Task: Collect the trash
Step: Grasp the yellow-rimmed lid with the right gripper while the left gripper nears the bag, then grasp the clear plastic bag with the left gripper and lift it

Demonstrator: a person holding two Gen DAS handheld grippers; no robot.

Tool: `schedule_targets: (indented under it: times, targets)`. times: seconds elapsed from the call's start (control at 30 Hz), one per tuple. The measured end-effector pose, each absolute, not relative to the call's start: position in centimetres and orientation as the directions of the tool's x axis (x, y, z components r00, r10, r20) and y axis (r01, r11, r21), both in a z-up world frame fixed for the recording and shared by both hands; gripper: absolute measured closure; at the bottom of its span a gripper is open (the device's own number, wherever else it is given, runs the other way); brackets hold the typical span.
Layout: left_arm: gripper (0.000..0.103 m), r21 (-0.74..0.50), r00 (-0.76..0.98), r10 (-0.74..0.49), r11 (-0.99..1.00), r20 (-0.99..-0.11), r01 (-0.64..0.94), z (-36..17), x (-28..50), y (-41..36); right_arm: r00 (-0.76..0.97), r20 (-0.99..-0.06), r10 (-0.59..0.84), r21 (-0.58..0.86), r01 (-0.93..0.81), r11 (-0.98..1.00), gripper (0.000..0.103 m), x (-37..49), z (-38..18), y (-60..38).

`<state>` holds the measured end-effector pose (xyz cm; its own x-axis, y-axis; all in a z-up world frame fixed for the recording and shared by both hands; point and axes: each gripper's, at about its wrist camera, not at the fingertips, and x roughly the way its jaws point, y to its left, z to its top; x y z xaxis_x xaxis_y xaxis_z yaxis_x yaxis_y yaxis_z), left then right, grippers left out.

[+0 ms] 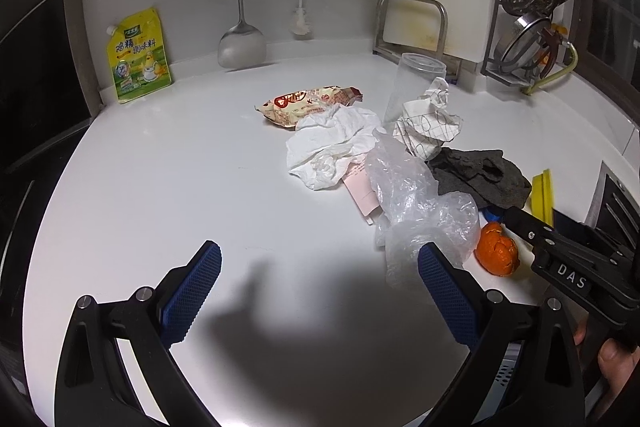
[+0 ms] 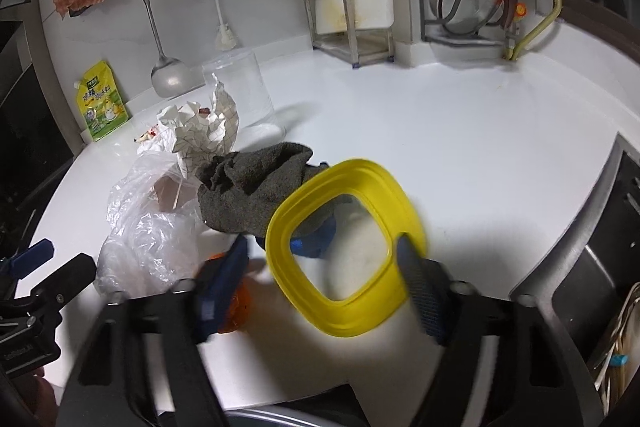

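Closest to the lens, the left gripper (image 1: 320, 267) is seen with its two blue, cross-hatched rubber pads spread wide over bare white counter (image 1: 160, 187), nothing between them; only its shadow falls on the smooth surface. Just past its right-hand pad a crumpled, clear plastic bag (image 1: 416, 203) is spread in glossy folds.

The right gripper (image 2: 320, 259) is blurred in its own view. Its jaws are held partly apart, and a yellow plastic ring (image 2: 344, 239), a rounded-square frame with a ridged rim and an open middle, is seen between them, tilted off the counter. The right-hand pad is met by the ring's edge; the left-hand pad stands clear of it, so no pinch can be confirmed. From the left view the same gripper is seen as a black arm entering at the right edge, with part of a hand (image 1: 612, 359) behind it.

Beside that arm an orange peel (image 1: 498, 247), dimpled and curled, lies on the counter. Behind the ring a coarse grey cloth (image 2: 252, 187) is bunched in a heap, with something blue half hidden under it. Further out, the rest of the trash is clustered mid-counter: a crushed paper wrapper (image 1: 428, 127) printed with a thin line pattern, a soft white tissue (image 1: 332, 147), a flat pink card (image 1: 362, 195) under the bag, and a printed snack packet (image 1: 308, 105). A clear plastic cup (image 1: 412, 87) stands upside down behind the wrapper. A yellow seasoning pouch (image 1: 138, 57) leans against the back wall.
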<state>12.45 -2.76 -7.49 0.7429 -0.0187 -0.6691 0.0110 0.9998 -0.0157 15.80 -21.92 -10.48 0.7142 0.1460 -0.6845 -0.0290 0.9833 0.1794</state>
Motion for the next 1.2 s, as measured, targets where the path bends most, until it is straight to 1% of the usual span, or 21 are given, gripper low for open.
schedule_targets:
  times: [0.03,0.1,0.17,0.2,0.3,0.5,0.6,0.8,0.93,1.0,1.03,1.07,1.1,1.13,1.17,1.2]
  targets:
    - [0.006,-0.016,0.743,-0.022,1.0,-0.669,0.015,-7.5,12.5,-2.9,0.713,-0.686,0.147,0.181,-0.029,0.983,0.045,15.8,-10.5,-21.9]
    - [0.006,-0.018,0.742,-0.028,1.0,-0.669,0.022,-7.5,12.6,-3.1,0.706,-0.686,0.175,0.201,-0.046,0.978,0.063,15.8,-10.6,-22.0]
    - [0.006,-0.023,0.739,-0.036,0.999,-0.672,0.029,-7.6,12.7,-3.4,0.704,-0.685,0.187,0.214,-0.051,0.976,0.069,15.8,-10.6,-22.0]
    - [0.006,-0.026,0.738,-0.04,0.999,-0.674,0.031,-7.6,12.7,-3.5,0.706,-0.683,0.189,0.218,-0.051,0.975,0.074,15.8,-10.6,-22.1]
    - [0.006,-0.034,0.734,-0.05,0.999,-0.677,0.037,-7.6,12.8,-3.7,0.713,-0.669,0.208,0.242,-0.056,0.969,0.081,15.5,-10.4,-22.4]
    - [0.006,-0.04,0.751,-0.065,0.998,-0.657,0.051,-7.0,12.0,-4.1,0.729,-0.644,0.234,0.284,-0.057,0.957,0.088,14.8,-10.0,-23.3]
    - [0.006,-0.044,0.761,-0.068,0.998,-0.646,0.052,-6.8,12.1,-4.4,0.73,-0.639,0.241,0.293,-0.058,0.954,0.088,14.6,-10.0,-23.5]
    - [0.006,-0.06,0.737,-0.089,0.996,-0.67,0.066,-7.5,13.7,-5.9,0.738,-0.628,0.249,0.311,-0.056,0.949,0.088,14.0,-9.9,-24.1]
    - [0.006,-0.033,0.733,-0.077,0.997,-0.676,0.074,-8.2,14.5,-7.0,0.741,-0.622,0.253,0.315,-0.059,0.947,0.088,13.6,-9.9,-24.2]
    - [0.009,-0.029,0.732,-0.083,0.996,-0.676,0.086,-8.5,14.6,-7.2,0.742,-0.621,0.252,0.31,-0.062,0.949,0.088,13.4,-9.9,-24.1]
    - [0.021,-0.033,0.732,-0.092,0.995,-0.675,0.094,-8.6,14.5,-7.2,0.743,-0.621,0.25,0.306,-0.064,0.95,0.088,13.3,-9.9,-24.1]
    - [0.035,-0.041,0.73,-0.103,0.994,-0.676,0.103,-8.6,14.5,-7.2,0.744,-0.62,0.249,0.304,-0.065,0.951,0.088,13.3,-9.9,-24.0]
    - [0.039,-0.05,0.726,-0.116,0.992,-0.678,0.112,-8.7,14.5,-7.1,0.744,-0.62,0.249,0.302,-0.066,0.951,0.088,13.2,-9.9,-24.0]
    - [0.047,-0.061,0.725,-0.128,0.991,-0.677,0.118,-8.7,14.5,-7.0,0.745,-0.619,0.247,0.3,-0.066,0.952,0.088,13.2,-9.8,-23.9]
    - [0.056,-0.071,0.726,-0.139,0.99,-0.673,0.124,-8.7,14.4,-6.9,0.746,-0.619,0.246,0.299,-0.066,0.952,0.088,13.1,-9.8,-23.9]
    - [0.061,-0.072,0.729,-0.141,0.989,-0.67,0.126,-8.7,14.4,-6.8,0.746,-0.619,0.246,0.299,-0.066,0.952,0.088,13.0,-9.9,-24.0]
